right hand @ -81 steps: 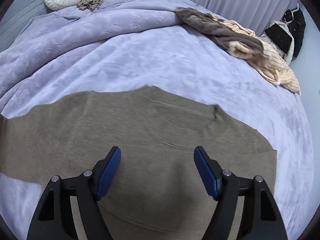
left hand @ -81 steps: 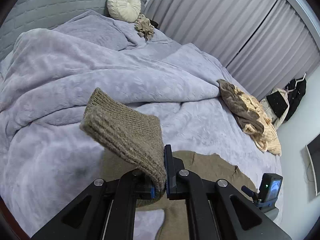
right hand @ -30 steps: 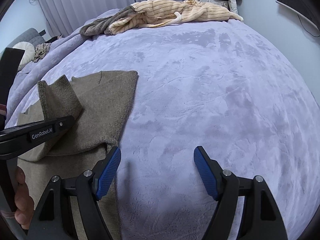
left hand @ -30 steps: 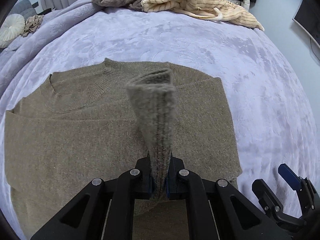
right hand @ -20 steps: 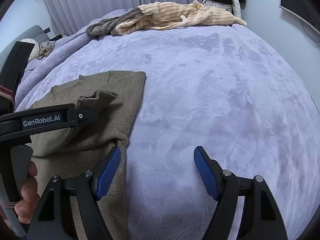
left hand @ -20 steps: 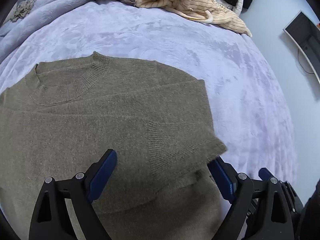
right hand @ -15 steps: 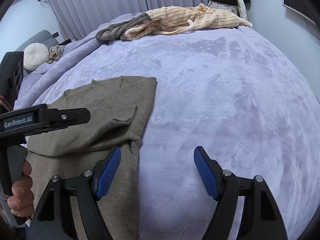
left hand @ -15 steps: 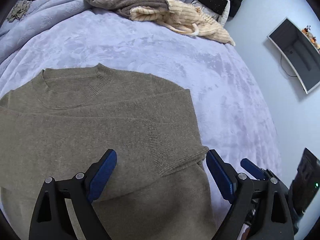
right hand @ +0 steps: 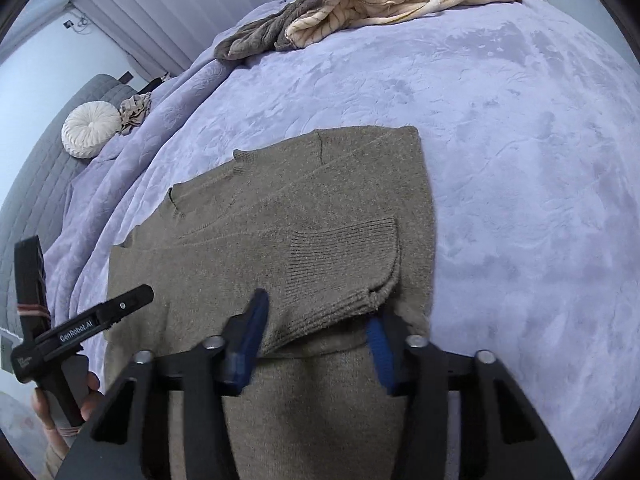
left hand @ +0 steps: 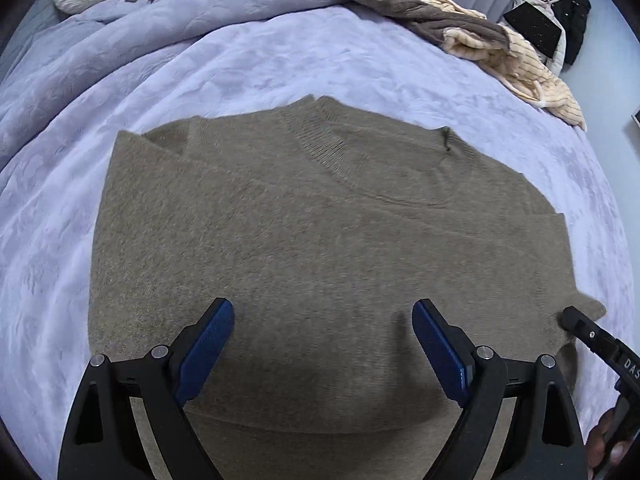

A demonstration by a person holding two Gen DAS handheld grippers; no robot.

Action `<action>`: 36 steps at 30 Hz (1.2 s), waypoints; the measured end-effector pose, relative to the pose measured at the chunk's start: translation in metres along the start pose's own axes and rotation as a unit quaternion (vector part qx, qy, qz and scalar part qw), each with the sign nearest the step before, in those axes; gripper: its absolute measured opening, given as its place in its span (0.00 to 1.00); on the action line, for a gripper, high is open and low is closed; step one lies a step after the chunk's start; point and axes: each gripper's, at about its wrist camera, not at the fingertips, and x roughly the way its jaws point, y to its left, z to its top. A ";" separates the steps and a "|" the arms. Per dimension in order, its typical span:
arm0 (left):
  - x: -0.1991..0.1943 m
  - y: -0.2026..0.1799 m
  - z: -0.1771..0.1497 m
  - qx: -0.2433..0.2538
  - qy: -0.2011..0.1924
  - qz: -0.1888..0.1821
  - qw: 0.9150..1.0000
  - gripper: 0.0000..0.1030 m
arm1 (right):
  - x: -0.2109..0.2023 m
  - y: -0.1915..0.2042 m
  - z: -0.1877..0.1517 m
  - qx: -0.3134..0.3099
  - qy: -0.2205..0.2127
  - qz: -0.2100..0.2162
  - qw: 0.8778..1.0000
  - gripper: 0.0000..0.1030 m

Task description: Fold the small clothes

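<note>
**Sweater flat on the bed, sleeves folded in**

Left wrist view: my left gripper [left hand: 323,336] hovered over the brown sweater [left hand: 320,240], jaws spread wide and holding nothing. The collar pointed toward the bed's [left hand: 240,64] far side, with bare blanket on both flanks.

Right wrist view: my right gripper [right hand: 316,332] sat low at the sweater's [right hand: 280,240] right edge, jaws parted around the folded sleeve cuff [right hand: 352,264], not clamped. Open blanket lay rightward.
</note>
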 end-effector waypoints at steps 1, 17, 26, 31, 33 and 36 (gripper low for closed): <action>0.003 0.003 -0.002 0.001 0.002 0.003 1.000 0.89 | 0.007 0.000 0.001 0.007 0.011 -0.003 1.000 0.08; -0.018 0.044 0.009 0.014 -0.030 -0.007 0.999 0.89 | -0.045 0.004 -0.009 -0.026 -0.079 -0.117 0.990 0.62; 0.024 0.073 0.038 -0.006 -0.004 0.007 1.000 0.90 | 0.036 0.071 0.004 -0.138 0.009 -0.131 0.982 0.62; 0.032 0.071 0.059 -0.004 0.016 0.028 0.999 0.95 | 0.073 0.065 0.031 -0.117 0.036 -0.166 0.979 0.66; 0.012 0.066 0.055 -0.002 -0.004 0.021 1.000 0.95 | 0.066 0.075 0.033 -0.117 0.042 -0.179 0.976 0.66; -0.010 0.049 0.027 0.021 -0.017 -0.024 0.999 0.95 | 0.042 0.096 0.009 -0.144 0.017 -0.141 0.979 0.66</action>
